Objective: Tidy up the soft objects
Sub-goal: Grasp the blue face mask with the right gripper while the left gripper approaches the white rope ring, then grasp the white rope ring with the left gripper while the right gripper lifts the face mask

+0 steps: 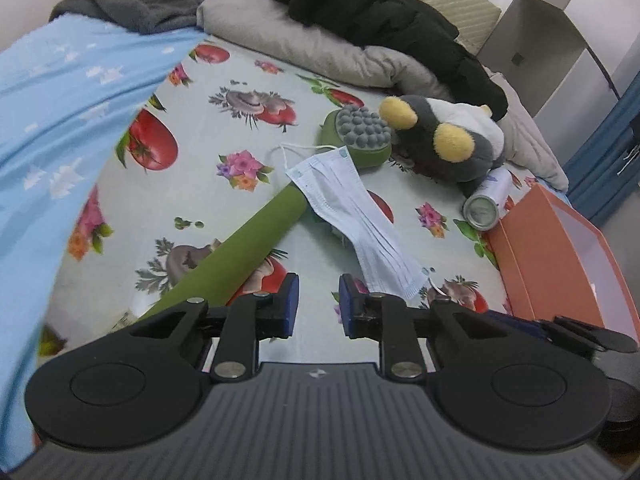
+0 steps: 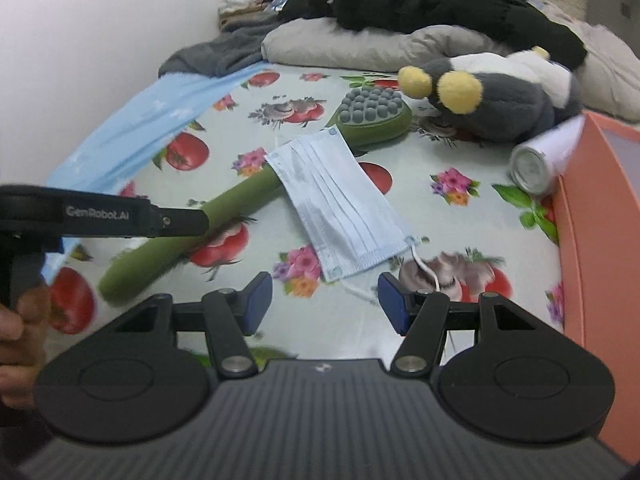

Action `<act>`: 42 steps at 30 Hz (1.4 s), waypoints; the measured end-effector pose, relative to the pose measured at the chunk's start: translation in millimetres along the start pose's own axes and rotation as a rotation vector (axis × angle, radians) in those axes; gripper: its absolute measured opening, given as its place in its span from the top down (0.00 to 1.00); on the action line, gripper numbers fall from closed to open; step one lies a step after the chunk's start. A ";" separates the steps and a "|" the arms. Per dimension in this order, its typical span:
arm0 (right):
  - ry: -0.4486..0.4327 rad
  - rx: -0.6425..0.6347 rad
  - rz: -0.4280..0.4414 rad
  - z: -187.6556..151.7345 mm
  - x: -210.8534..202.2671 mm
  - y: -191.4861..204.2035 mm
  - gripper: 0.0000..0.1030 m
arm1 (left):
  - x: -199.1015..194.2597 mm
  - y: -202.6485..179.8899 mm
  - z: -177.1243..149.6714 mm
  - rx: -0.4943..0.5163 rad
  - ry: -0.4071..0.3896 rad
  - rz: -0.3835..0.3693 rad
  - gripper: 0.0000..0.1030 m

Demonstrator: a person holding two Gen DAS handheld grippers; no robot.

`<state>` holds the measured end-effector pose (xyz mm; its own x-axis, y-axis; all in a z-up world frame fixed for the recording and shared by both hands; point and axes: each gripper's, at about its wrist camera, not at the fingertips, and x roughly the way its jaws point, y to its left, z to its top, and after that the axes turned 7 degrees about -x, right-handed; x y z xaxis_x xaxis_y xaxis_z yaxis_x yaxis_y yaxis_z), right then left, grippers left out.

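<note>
A pale blue face mask (image 1: 356,216) (image 2: 340,208) lies on the flowered bedsheet, draped over the handle of a long green massage hammer (image 1: 236,256) (image 2: 188,236) with a grey knobbed head (image 1: 362,126) (image 2: 372,106). Behind it lies a grey, white and yellow plush toy (image 1: 448,140) (image 2: 496,96). My left gripper (image 1: 319,304) hovers open over the sheet, just short of the mask's near corner, nothing between its pads. My right gripper (image 2: 325,300) hangs open wider, just short of the mask's near edge and ear loop, empty.
An orange box (image 1: 560,256) (image 2: 600,240) stands open at the right, a metal can (image 1: 486,200) (image 2: 540,164) lying against it. A light blue blanket (image 1: 60,120) covers the left. Grey pillow (image 1: 304,44) and black jacket (image 1: 380,12) lie at the back. A hand (image 2: 20,328) holds the other gripper at left.
</note>
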<state>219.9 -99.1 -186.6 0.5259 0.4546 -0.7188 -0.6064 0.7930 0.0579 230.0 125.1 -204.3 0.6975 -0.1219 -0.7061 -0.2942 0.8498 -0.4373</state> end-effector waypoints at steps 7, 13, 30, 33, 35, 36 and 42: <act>0.037 -0.094 -0.012 10.8 59.8 1.3 0.41 | 36.8 2.1 11.5 0.009 0.008 -0.008 0.75; 0.057 -0.166 -0.034 11.0 92.2 7.9 0.50 | 55.8 9.9 19.1 -0.009 0.017 -0.010 0.75; -0.001 0.064 -0.039 37.4 55.2 -31.5 0.88 | 72.5 -4.5 20.6 -0.038 0.039 -0.088 0.68; -0.018 0.053 -0.083 39.5 49.0 -34.8 0.88 | 76.9 -10.4 22.0 -0.042 0.037 -0.093 0.58; -0.020 0.033 -0.113 38.9 47.2 -36.4 0.88 | 81.0 -14.0 22.9 -0.052 0.036 -0.098 0.58; -0.021 0.021 -0.127 37.9 46.5 -36.7 0.88 | 83.7 -14.9 23.1 -0.060 0.039 -0.100 0.58; -0.002 -0.010 -0.192 24.5 44.1 -43.0 0.88 | 101.9 -21.4 24.8 -0.098 0.030 -0.028 0.58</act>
<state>283.8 -103.2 -203.8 0.6337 0.2960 -0.7147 -0.5008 0.8611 -0.0874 323.5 107.1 -253.0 0.6868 -0.1616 -0.7086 -0.3382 0.7920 -0.5083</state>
